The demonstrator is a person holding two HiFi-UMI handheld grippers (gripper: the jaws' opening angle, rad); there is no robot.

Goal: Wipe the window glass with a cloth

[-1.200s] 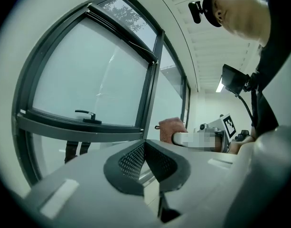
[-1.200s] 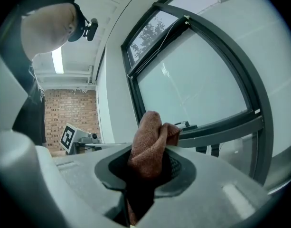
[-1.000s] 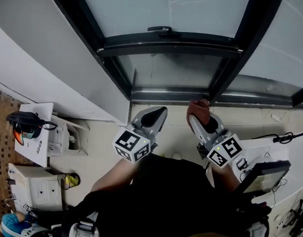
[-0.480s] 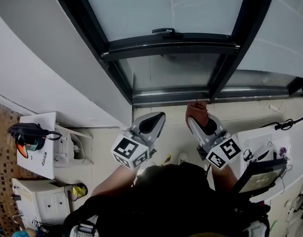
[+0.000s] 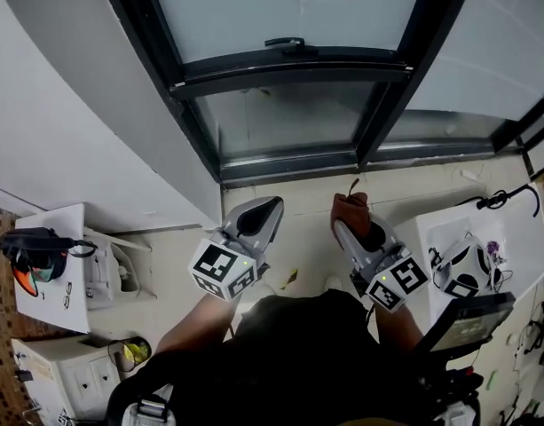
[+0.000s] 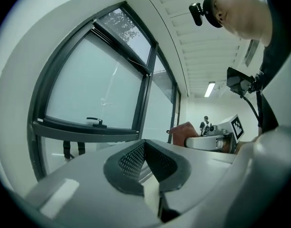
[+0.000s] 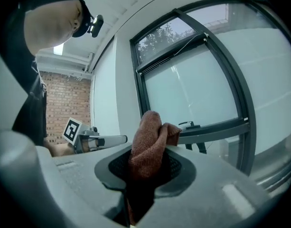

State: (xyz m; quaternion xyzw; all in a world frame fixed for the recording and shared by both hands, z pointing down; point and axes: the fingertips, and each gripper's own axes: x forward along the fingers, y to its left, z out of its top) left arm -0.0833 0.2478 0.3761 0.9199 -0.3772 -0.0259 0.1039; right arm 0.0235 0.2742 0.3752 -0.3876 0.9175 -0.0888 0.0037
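Cloth (image 7: 147, 141) clamped bunched in my right gripper (image 7: 146, 172), wad protruding for wiping | window glass (image 5: 280, 118) not yet touched | left gripper (image 6: 147, 167) closed on nothing, spare.

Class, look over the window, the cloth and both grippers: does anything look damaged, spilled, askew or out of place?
Nothing stands out. The window glass shows only faint streaks. The cloth sits bunched in the jaws of the right gripper, and the left gripper is shut and empty.

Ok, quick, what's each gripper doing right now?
Left gripper: tongs shut, nothing between them.
Right gripper: tongs shut on the reddish-brown cloth.
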